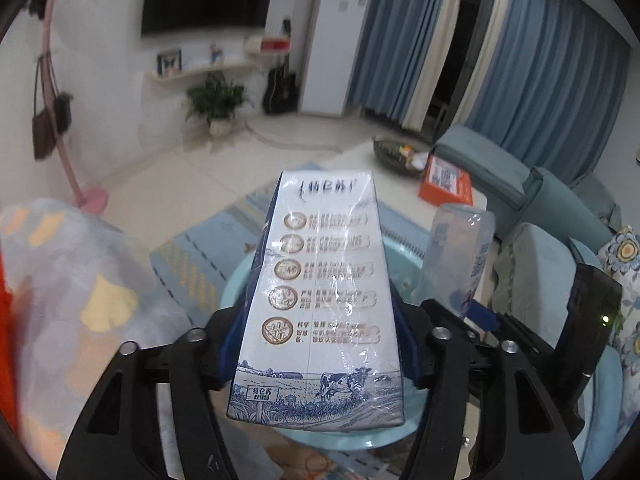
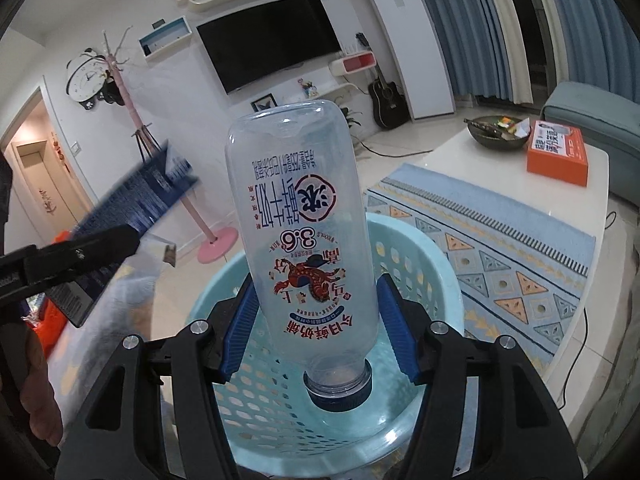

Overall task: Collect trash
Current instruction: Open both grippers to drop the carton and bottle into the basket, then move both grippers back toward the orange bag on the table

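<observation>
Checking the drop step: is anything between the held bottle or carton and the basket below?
Nothing visible. The bottle hangs cap-down in the right tongs over the open basket; the carton in the left tongs is above it too.

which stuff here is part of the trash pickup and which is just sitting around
Part of the job:
- milk carton, in the left claw
- empty plastic bottle, in the right claw
- light blue basket below both

Just lying about:
- orange box
- dark bowl
- guitar
- coat rack
</observation>
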`<state>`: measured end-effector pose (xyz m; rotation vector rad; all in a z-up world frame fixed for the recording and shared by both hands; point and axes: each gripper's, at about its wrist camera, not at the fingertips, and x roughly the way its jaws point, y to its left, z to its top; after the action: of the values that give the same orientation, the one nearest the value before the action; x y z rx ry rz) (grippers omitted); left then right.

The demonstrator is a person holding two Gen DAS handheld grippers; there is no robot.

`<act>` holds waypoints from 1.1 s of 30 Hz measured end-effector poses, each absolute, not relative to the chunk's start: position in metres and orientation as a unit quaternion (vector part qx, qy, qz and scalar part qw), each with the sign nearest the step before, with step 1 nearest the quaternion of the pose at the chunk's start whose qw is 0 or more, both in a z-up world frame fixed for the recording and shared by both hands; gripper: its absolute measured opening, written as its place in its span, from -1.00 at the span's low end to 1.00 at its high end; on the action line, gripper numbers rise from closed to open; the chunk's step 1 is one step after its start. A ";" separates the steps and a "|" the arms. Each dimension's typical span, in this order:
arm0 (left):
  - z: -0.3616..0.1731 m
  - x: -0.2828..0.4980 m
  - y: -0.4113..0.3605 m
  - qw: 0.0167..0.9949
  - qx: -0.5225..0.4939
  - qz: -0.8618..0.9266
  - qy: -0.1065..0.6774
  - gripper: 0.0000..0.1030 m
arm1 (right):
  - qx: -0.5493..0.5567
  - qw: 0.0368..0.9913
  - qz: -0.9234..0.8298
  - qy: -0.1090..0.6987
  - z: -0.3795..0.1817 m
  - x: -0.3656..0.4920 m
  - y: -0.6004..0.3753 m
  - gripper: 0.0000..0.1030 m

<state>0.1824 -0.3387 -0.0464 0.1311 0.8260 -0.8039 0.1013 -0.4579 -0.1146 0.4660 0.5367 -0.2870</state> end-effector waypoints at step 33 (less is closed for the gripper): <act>-0.004 0.100 -0.080 0.922 -0.002 -0.192 0.336 0.44 | 0.194 0.947 -0.004 0.257 -0.057 0.103 -0.310 0.35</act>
<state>0.0999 -0.0805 -0.0038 -0.0037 0.6893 -0.3949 0.1031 -0.3097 -0.0572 0.3942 0.5228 -0.0091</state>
